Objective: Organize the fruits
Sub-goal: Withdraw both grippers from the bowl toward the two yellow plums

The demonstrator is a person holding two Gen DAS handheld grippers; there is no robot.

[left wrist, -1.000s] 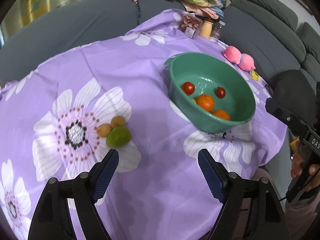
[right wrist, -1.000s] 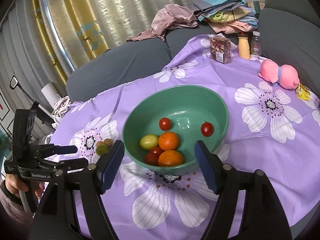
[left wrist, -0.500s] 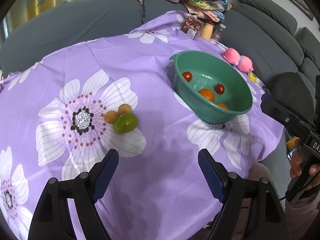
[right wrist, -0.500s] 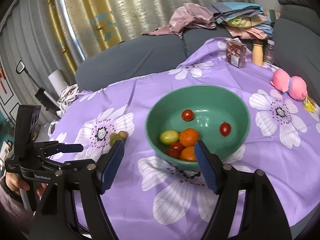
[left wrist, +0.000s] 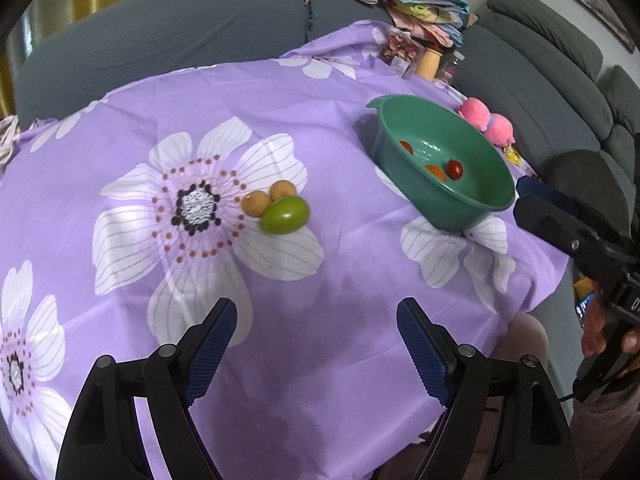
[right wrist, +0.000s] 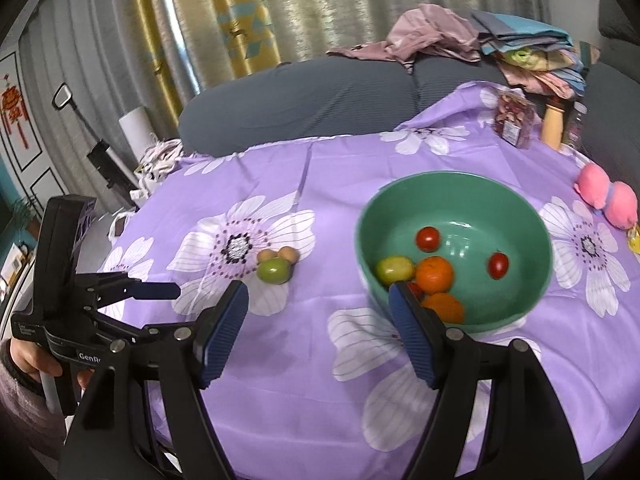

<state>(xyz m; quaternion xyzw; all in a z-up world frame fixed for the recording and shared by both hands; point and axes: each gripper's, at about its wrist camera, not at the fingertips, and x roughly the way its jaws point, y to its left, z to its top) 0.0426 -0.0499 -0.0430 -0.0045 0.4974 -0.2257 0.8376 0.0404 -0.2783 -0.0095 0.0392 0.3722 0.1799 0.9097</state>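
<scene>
A green fruit (left wrist: 285, 215) and two small tan fruits (left wrist: 256, 203) lie together on the purple flowered cloth (left wrist: 320, 280); they also show in the right wrist view (right wrist: 273, 270). A green bowl (right wrist: 520, 208) holds tomatoes, oranges (right wrist: 434, 274) and a yellow-green fruit (right wrist: 394, 270). My left gripper (left wrist: 316, 344) is open and empty, near the table's front edge, short of the loose fruits. My right gripper (right wrist: 318, 320) is open and empty, hovering between the loose fruits and the bowl.
A pink plush toy (right wrist: 608, 200), a snack packet (right wrist: 514, 124) and a bottle (right wrist: 554, 126) sit at the far side. A grey sofa (left wrist: 168, 32) with piled clothes (right wrist: 440, 36) wraps behind the table. The table edge drops off at the right (left wrist: 552, 280).
Both grippers have drawn back and swung left. The loose fruits now sit nearer the middle of both views and the bowl has shifted right. Jaws stayed open.
</scene>
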